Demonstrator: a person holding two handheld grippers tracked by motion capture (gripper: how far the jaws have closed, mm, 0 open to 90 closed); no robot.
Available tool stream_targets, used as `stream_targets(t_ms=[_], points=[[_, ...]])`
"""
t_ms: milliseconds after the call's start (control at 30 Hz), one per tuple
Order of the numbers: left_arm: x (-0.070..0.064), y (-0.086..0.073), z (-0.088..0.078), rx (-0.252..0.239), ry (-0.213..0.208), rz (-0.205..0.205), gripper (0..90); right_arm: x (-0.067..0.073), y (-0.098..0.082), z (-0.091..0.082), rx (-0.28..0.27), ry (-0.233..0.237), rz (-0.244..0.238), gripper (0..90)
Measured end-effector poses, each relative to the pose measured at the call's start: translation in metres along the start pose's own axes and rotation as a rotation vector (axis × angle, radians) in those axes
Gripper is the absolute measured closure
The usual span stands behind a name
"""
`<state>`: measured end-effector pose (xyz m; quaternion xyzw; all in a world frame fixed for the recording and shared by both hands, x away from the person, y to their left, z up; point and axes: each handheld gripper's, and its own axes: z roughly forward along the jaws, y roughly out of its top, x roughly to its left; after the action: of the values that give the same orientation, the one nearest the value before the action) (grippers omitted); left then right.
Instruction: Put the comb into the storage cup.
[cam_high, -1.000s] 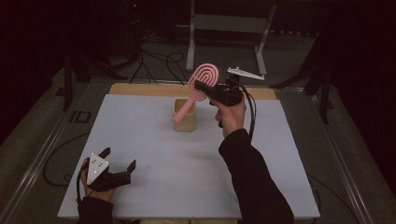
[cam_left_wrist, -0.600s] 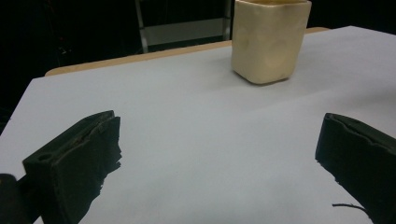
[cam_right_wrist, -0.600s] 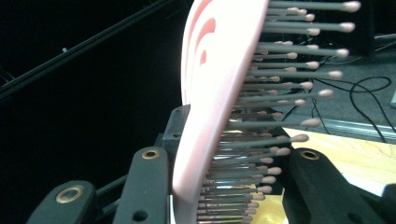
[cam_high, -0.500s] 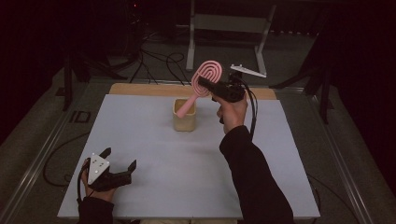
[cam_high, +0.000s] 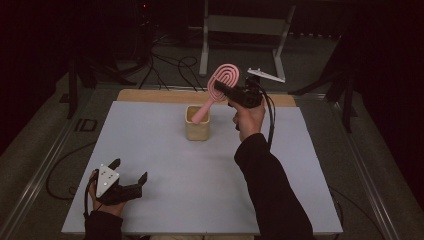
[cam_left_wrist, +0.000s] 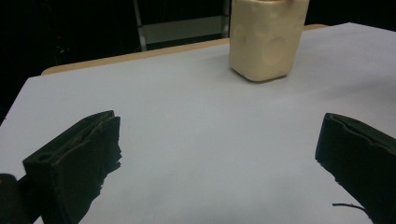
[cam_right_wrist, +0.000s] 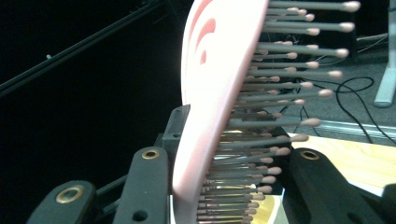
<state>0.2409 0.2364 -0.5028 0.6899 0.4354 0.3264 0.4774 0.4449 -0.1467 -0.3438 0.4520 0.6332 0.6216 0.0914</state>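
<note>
Right gripper (cam_high: 223, 89) raised above the table (cam_high: 165, 150), jaws pinching the head of a pink hairbrush (cam_high: 220, 85); in the right gripper view the brush (cam_right_wrist: 219, 107) stands between the jaws, back against one, bristles toward the other. Handle slants down from the grip into a cream cup (cam_high: 197, 125) just below. Left gripper (cam_high: 131, 171) low at the near table edge, jaws spread wide, nothing between them; cup (cam_left_wrist: 267, 37) well ahead of it.
</note>
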Motion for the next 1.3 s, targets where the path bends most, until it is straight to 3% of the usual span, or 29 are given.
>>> stream_targets(t_ms=[567, 967, 1300], points=[[-0.002, 0.0, 0.001, 0.002, -0.003, 0.009, 0.1, -0.009, 0.001, 0.004, -0.017, -0.046, 0.018, 63.6], [-0.004, 0.0, 0.001, 0.008, -0.008, 0.02, 0.1, -0.006, 0.008, 0.008, -0.014, -0.089, -0.015, 63.6], [-0.005, 0.0, 0.002, 0.01, -0.009, 0.021, 0.1, -0.013, 0.008, 0.009, -0.022, -0.126, 0.009, 63.6]])
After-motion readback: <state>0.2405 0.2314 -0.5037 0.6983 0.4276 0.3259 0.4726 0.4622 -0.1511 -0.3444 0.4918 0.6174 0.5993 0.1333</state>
